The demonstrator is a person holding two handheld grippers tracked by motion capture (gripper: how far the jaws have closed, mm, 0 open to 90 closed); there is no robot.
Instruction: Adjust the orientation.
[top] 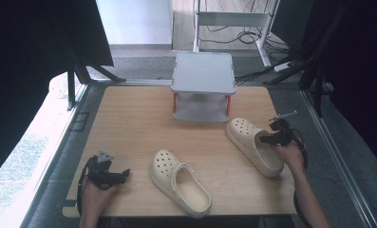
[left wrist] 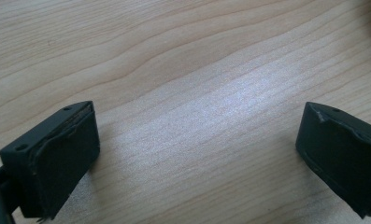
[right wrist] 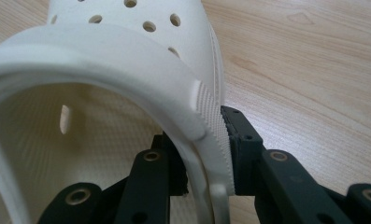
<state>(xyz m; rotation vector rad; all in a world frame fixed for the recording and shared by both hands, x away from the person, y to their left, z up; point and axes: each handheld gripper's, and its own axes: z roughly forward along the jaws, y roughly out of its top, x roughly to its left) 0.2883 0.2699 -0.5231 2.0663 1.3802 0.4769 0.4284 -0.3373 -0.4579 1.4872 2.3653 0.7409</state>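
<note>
Two cream clogs lie on the wooden table (top: pixel 129 123). One clog (top: pixel 180 183) rests near the front middle, toe pointing away. The other clog (top: pixel 252 145) sits at the right, tilted. My right gripper (top: pixel 268 139) is shut on that clog's side wall; in the right gripper view the clog wall (right wrist: pixel 206 126) is pinched between the jaws of the right gripper (right wrist: pixel 209 163), one inside the shoe and one outside. My left gripper (top: pixel 122 175) hovers at the front left, open, with bare wood between the jaws of the left gripper (left wrist: pixel 197 154).
A small grey two-level shelf (top: pixel 203 73) with red legs stands at the table's far middle edge. Black frame posts flank the table, and cables lie on the floor beyond it.
</note>
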